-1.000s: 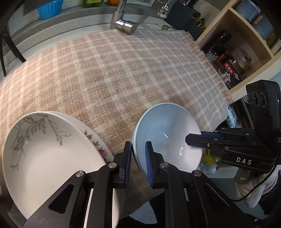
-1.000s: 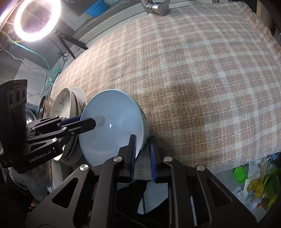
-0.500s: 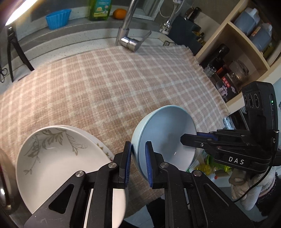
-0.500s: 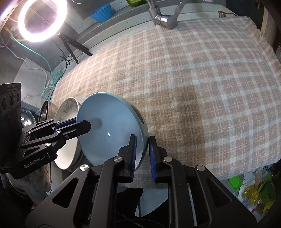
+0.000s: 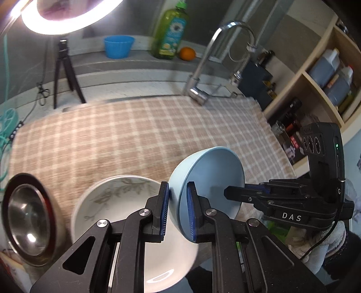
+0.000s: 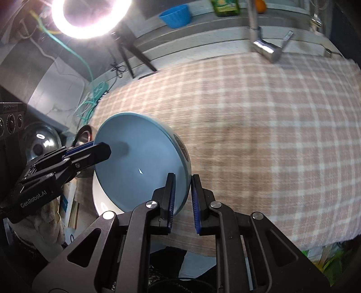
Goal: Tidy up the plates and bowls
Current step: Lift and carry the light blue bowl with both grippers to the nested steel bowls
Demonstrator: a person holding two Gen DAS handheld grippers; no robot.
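The blue bowl (image 5: 209,180) is gripped at its rim by the left gripper (image 5: 177,211) and the right gripper (image 6: 182,200), tilted above the checked cloth (image 5: 135,139).

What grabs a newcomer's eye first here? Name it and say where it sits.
The pale blue bowl, tilted above the checked cloth, pinched at opposite rims by the left gripper and the right gripper. Then the glaring ring light at the back left, and the white leaf-patterned plate left of the bowl, beside a steel bowl.

Home kitchen, sink faucet (image 5: 203,74), dish soap bottle (image 5: 170,31), pantry shelf (image 5: 315,74)
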